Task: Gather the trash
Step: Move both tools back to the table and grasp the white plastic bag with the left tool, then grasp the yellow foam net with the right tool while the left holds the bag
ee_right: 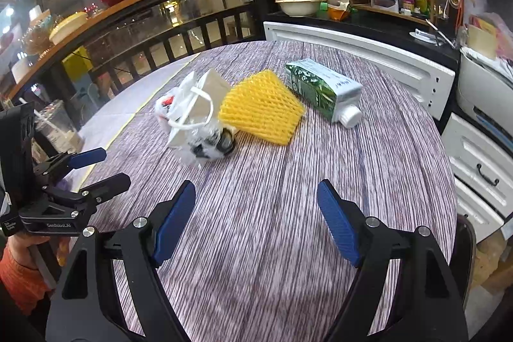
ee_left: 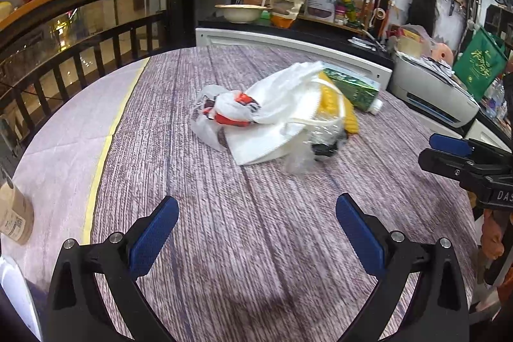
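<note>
Trash pile [ee_left: 275, 120] ahead of both tongs, well apart; left tongs [ee_left: 256, 233] & right tongs [ee_right: 256, 220] wide, empty.

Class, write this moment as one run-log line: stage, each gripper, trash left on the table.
stage: approach | left gripper: open, empty | right gripper: open, empty | on table: white bag, yellow foam net, green carton, none collected

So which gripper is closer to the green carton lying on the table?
Right, probably. The right gripper hovers open, the green carton ahead, slightly right. The left gripper, also open, views it beyond the white bag.
</note>
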Tool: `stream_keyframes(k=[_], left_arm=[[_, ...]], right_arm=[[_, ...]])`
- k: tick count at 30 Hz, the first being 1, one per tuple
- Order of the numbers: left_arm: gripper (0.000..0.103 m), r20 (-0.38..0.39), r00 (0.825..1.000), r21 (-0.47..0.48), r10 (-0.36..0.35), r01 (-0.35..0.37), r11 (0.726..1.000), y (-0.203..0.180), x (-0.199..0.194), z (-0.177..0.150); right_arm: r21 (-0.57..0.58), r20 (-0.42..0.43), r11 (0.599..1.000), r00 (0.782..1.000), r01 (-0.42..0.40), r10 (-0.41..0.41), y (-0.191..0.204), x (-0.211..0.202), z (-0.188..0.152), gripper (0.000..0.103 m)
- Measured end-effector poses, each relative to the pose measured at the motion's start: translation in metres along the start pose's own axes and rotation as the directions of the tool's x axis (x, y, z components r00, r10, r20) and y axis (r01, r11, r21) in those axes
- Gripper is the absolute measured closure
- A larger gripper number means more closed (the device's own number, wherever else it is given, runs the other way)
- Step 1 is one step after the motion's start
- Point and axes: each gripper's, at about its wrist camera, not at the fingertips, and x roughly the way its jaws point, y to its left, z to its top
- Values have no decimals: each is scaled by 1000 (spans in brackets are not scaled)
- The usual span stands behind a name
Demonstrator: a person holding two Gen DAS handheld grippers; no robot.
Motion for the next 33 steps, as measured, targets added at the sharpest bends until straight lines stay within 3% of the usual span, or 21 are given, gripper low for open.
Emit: stream_keyframes(k=[8, 14, 19, 27, 33], left_arm=[[11, 48, 998, -104, -30, 35, 994, 20, 18, 40], [17, 53, 998, -264, -38, 51, 963, 41, 39, 65], [23, 10, 995, -359, -102, 99, 928, 42, 59, 68], [67, -21, 995, -410, -98, 81, 909, 48, 69, 59], [74, 36, 995, -429, -98, 104, 898, 57, 47, 59]], right_arm=[[21, -31, 1000, 1000, -6, 7, -1, 19, 11, 25], [-11, -32, 1000, 999, 7, -8, 6, 21, 10, 25], [-36, -25, 999, 1000, 10, -11, 10, 21, 10, 25], [-46, -35, 999, 999, 17, -19, 9, 25, 12, 25], [-46, -33, 999, 999, 17, -19, 8, 28, 17, 25]])
